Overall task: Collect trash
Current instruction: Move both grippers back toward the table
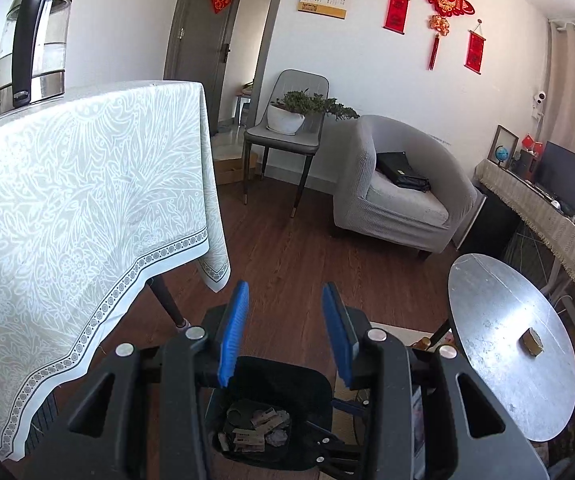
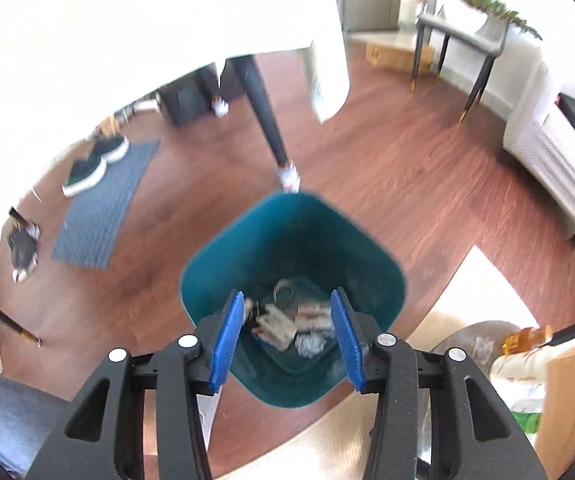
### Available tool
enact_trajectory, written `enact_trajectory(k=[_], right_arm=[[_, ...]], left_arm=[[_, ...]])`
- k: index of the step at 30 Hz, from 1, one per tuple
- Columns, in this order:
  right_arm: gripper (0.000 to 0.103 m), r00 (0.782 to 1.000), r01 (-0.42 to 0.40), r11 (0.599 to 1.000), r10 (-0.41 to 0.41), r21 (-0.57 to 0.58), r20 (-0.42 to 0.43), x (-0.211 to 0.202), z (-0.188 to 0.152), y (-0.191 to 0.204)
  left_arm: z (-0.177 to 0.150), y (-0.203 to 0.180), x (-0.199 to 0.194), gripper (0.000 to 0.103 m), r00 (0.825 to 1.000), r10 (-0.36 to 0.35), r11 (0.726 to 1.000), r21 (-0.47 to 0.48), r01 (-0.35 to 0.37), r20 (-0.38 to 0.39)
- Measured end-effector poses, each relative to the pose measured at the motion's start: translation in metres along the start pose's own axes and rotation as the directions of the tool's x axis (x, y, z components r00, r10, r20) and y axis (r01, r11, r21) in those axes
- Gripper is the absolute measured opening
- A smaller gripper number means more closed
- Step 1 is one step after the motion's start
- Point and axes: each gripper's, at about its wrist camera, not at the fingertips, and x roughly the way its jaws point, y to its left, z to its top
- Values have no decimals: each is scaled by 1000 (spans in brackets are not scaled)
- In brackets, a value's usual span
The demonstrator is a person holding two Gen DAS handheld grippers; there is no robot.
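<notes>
**Grippers found empty above the bin**

Right gripper (image 2: 289,334) is held spread, nothing pinched, directly over the teal bin (image 2: 223,256); left gripper (image 1: 285,332) likewise. Trash (image 2: 291,326) lies inside. A small scrap (image 1: 532,341) on the round table (image 1: 487,304) is judged next: approach square, jaws wide.

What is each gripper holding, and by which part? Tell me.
Nothing. The left gripper and right gripper are both open and empty, above the bin of trash.
</notes>
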Motion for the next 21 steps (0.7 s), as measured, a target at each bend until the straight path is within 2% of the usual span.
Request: enact_trajectory(k=[6,8,12,16,21], right_arm=[[41,989,24,998,-33,59,145,-75,6,-37],[38,981,34,995,-51,96,188,-99,6,-55],[37,961,64,983,-107,170,254,-143,-1,-95],[37,940,95,961,-172,260,295,-178,-16,-138],[37,919,157,924,-266,348,293,-210,-47,-181]], left_arm=[[-2,-16,7,45,1000,6,1000,18,-6,-10],[-4,-24,11,45,1000,-2,1000,27,2,-19],[-7,-45,18,52,999,-20,998,52,22,-30],[-15,-76,30,54,997,-54,995,81,59,-58],[-25,-121,44,55,990,-107,985,125,118,-89]])
